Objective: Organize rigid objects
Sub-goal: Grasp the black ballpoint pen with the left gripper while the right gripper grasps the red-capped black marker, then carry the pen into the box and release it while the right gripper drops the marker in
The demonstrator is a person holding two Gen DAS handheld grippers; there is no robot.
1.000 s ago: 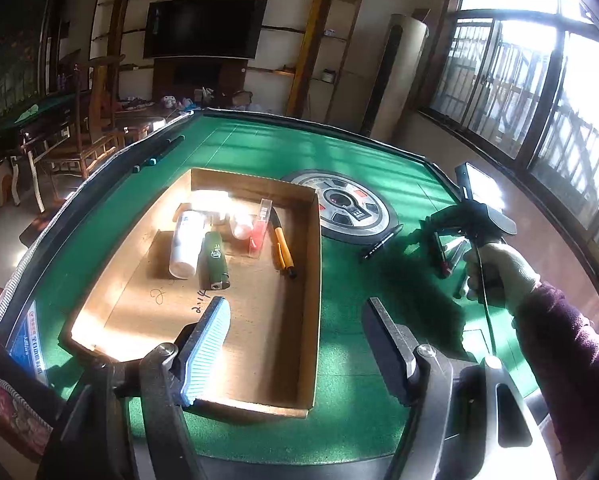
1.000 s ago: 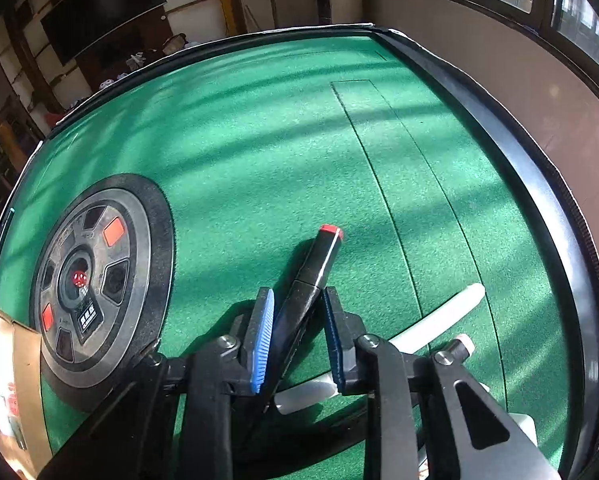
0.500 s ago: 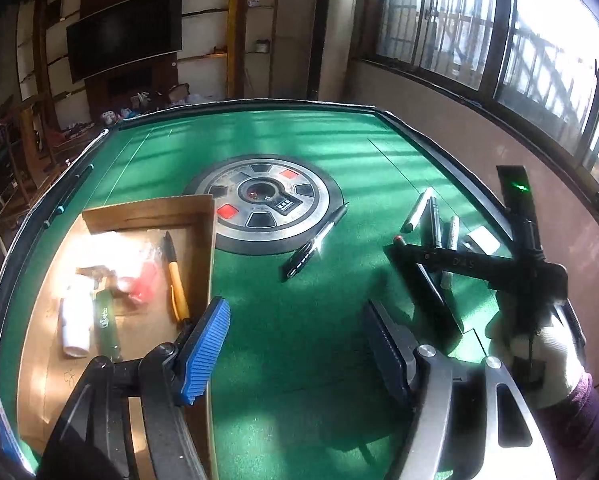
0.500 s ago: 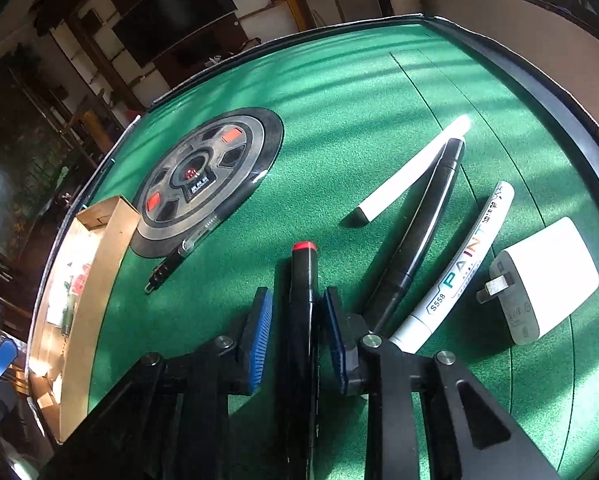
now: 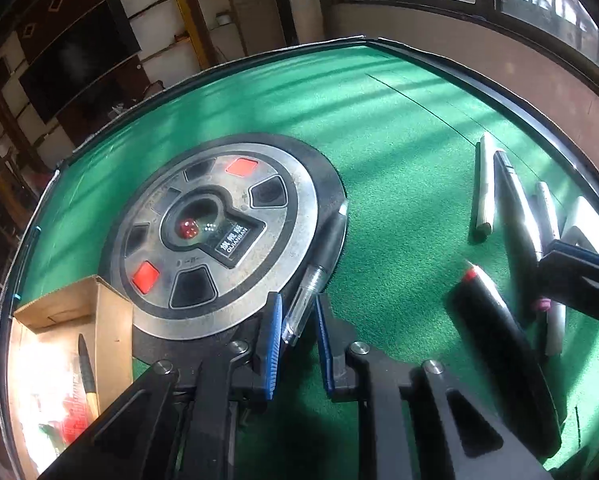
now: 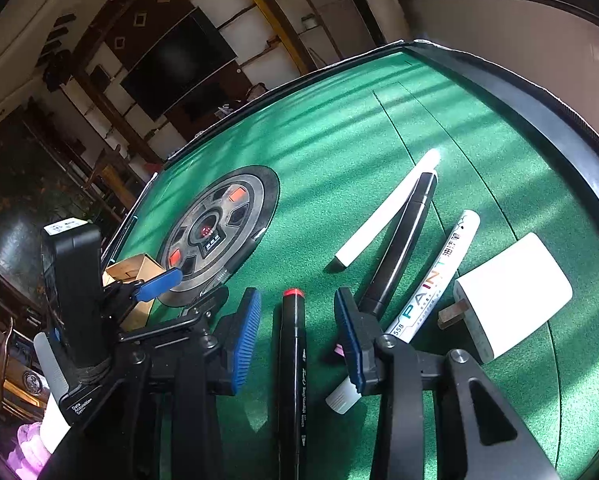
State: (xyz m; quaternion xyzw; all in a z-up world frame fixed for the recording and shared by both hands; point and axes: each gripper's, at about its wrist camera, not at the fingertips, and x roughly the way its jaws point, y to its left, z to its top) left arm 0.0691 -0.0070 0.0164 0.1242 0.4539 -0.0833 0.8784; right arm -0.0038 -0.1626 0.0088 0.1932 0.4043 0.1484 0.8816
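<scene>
My left gripper point(image 5: 297, 330) is partly closed around the clear end of a black gel pen point(image 5: 319, 256) that lies against the round dial plate point(image 5: 219, 236); whether the pads touch it is not clear. My right gripper point(image 6: 297, 338) is open, its jaws either side of a black marker with a red end point(image 6: 293, 344) that lies on the green felt; it also shows in the left wrist view point(image 5: 495, 320). A white stick point(image 6: 387, 216), a black pen point(image 6: 403, 244), a white paint marker point(image 6: 431, 276) and a white charger point(image 6: 511, 296) lie to the right.
A cardboard box point(image 5: 99, 312) with a yellow-handled tool and other items stands at the left. The table's raised black rim point(image 6: 539, 120) runs along the right side. The left gripper appears in the right wrist view point(image 6: 155, 282).
My left gripper has moved from over the box down to the gel pen and narrowed around it. My right gripper has opened, letting the red-ended marker go onto the felt.
</scene>
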